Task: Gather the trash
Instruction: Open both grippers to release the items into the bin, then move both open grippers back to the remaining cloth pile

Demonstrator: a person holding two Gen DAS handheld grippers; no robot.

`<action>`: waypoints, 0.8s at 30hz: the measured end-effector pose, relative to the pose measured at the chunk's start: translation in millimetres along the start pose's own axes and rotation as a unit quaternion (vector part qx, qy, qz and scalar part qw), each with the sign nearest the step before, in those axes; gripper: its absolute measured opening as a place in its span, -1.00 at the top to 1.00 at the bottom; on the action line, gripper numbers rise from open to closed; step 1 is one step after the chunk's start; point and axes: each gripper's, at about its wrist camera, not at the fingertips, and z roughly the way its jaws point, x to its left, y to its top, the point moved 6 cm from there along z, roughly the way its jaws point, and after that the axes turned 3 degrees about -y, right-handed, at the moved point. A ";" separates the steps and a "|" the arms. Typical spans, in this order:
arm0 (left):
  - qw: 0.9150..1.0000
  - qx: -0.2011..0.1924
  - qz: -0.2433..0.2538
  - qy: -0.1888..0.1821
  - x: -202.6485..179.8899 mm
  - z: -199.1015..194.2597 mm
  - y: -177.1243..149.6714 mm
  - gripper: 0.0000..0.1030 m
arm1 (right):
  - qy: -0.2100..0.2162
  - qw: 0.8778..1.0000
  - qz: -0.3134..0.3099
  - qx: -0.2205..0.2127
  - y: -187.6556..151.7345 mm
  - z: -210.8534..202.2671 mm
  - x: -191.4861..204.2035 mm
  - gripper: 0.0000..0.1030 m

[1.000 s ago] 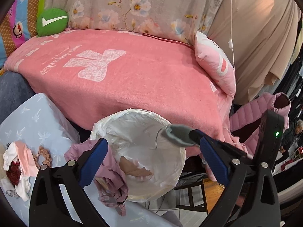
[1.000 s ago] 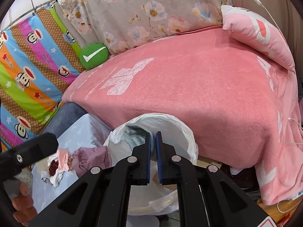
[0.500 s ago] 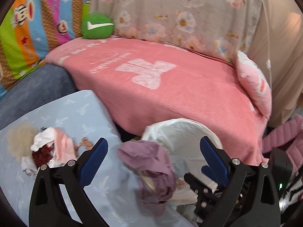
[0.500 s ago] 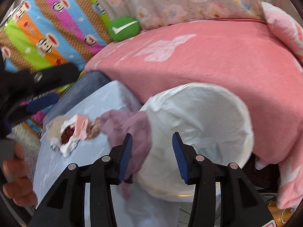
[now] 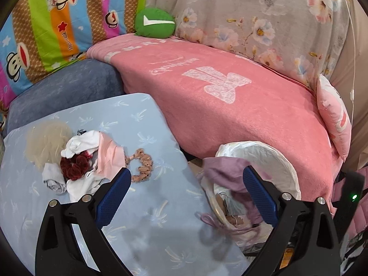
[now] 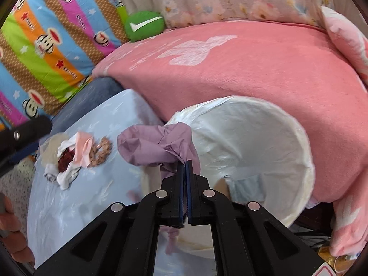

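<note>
Purple cloth (image 6: 158, 147) hangs pinched in the closed right gripper (image 6: 185, 164) at the left rim of the lined bin (image 6: 299, 138), probably for dropping in. Left gripper (image 5: 187, 192) hovers open and empty over the table (image 5: 142, 207), near the remaining scrap pile (image 5: 76, 161) on its far left.

Rag pile (image 5: 76, 161) on blue table (image 5: 142, 207)

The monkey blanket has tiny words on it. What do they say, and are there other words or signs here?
"Paul Frank": on the striped monkey blanket, repeated beside the monkey faces.
White tick sign, no letters: on the green round cushion.
White script line and block shapes: on the pink blanket, too distorted to read.
Nothing is readable on the trash bin or the pile of scraps.
</note>
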 end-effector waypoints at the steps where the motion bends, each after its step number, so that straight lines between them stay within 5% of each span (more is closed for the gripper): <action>1: 1.000 0.000 -0.003 0.002 2.5 0.0 -1.0 -0.82 | -0.011 1.000 0.001 -0.007 2.5 -4.0 -4.7 0.96; 5: 1.000 0.000 -0.005 0.007 8.0 -0.9 -7.0 -0.82 | -0.032 0.999 0.007 -0.036 9.6 -19.3 -12.3 0.72; 13: 1.000 -0.003 -0.011 0.014 20.7 -6.7 -12.1 -0.82 | 0.006 0.999 -0.003 -0.044 10.7 -33.8 15.8 0.32; 24: 0.999 -0.012 -0.031 0.031 50.9 -17.4 -18.7 -0.82 | 0.024 0.998 -0.045 -0.036 -0.2 -36.8 64.8 0.19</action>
